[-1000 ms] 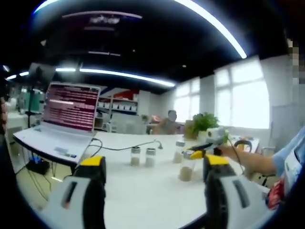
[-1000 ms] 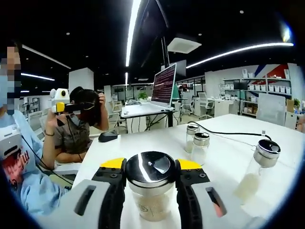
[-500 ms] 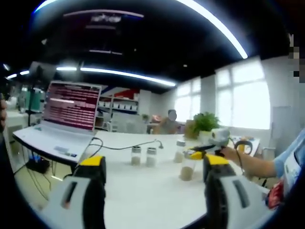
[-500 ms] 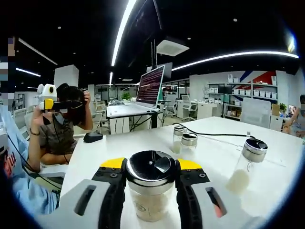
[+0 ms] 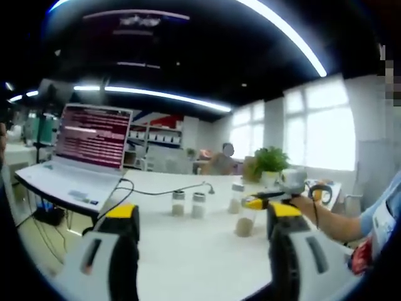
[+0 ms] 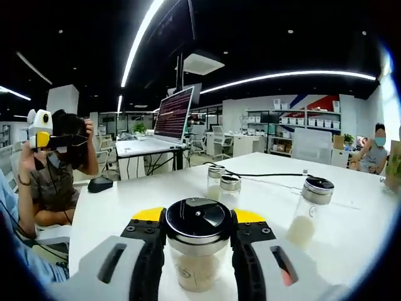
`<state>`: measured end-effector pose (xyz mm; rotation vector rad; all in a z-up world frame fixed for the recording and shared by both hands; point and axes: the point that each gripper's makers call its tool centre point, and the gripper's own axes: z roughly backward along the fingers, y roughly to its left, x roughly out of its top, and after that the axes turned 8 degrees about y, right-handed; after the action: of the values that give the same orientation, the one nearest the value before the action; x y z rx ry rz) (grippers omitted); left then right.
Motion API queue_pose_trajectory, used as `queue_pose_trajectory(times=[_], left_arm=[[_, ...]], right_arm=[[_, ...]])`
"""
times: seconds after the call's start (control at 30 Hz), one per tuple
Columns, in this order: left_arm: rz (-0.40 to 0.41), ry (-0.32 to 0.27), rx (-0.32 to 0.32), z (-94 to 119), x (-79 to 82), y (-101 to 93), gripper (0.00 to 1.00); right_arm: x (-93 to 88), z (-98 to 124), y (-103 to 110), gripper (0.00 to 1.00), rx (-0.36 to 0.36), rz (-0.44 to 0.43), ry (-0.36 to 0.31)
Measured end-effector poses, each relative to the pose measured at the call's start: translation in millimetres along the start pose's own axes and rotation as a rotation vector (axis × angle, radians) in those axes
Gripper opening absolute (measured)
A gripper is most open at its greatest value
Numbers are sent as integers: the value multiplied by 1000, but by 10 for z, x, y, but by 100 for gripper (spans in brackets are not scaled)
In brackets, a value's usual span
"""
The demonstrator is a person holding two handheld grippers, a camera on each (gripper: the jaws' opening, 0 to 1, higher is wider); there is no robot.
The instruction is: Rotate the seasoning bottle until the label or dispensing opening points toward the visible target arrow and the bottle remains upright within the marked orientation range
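In the right gripper view, we are holding the right gripper [image 6: 199, 241] low over the white bench [image 6: 369, 219], and its yellow-tipped jaws are clenched around the seasoning bottle [image 6: 198, 248]. The bottle is a clear glass jar with a shiny dark lid and pale powder inside, and it is standing upright between the jaws, right in front of the camera. A faint printed mark is showing on the glass, though it is too blurred for us to tell whether it is the label.

We are judging that the turning step is in hand, with the bottle gripped and ready to be rotated. We are seeing no target arrow or marked range on the bench, so we cannot say how much turn is left. The next move is calling for a slow twist of the wrist about the bottle's upright axis, keeping it level and the grip firm.

Beyond it, a second shaker [image 6: 308, 210] is standing to the right, and a pair of small jars [image 6: 223, 184] is waiting further back beside a black cable [image 6: 276, 176]. A laptop [image 6: 164, 125] is sitting on a farther desk.

In the left gripper view, we are holding the left gripper [image 5: 197, 222] well apart, its jaws released and grasping nothing.
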<state>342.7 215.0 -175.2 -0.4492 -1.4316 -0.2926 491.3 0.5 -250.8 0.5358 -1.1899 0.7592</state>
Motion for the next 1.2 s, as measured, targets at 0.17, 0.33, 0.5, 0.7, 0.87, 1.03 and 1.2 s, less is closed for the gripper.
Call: queue_pose_trajectory(times=[0.17, 0.33, 0.5, 0.7, 0.87, 1.03, 1.2], left_arm=[[6, 8, 6, 5, -31, 26, 88], [13, -7, -17, 43, 1, -45, 89], [12, -18, -19, 45, 27, -73, 89], [8, -5, -15, 5, -6, -80, 88], [12, -3, -23, 5, -10, -91, 88], [17, -10, -17, 43, 2, -62, 88], [18, -20, -8, 60, 28, -40, 88]], right_arm=[[6, 4, -10, 40, -59, -14, -8], [0, 5, -19, 40, -95, -21, -16], [-1, 16, -23, 40, -162, -31, -19], [-2, 22, -61, 40, -239, -51, -19], [3, 19, -106, 40, -304, -63, -31], [-4, 33, -113, 40, -331, -69, -45], [0, 33, -125, 40, -360, -69, -61]])
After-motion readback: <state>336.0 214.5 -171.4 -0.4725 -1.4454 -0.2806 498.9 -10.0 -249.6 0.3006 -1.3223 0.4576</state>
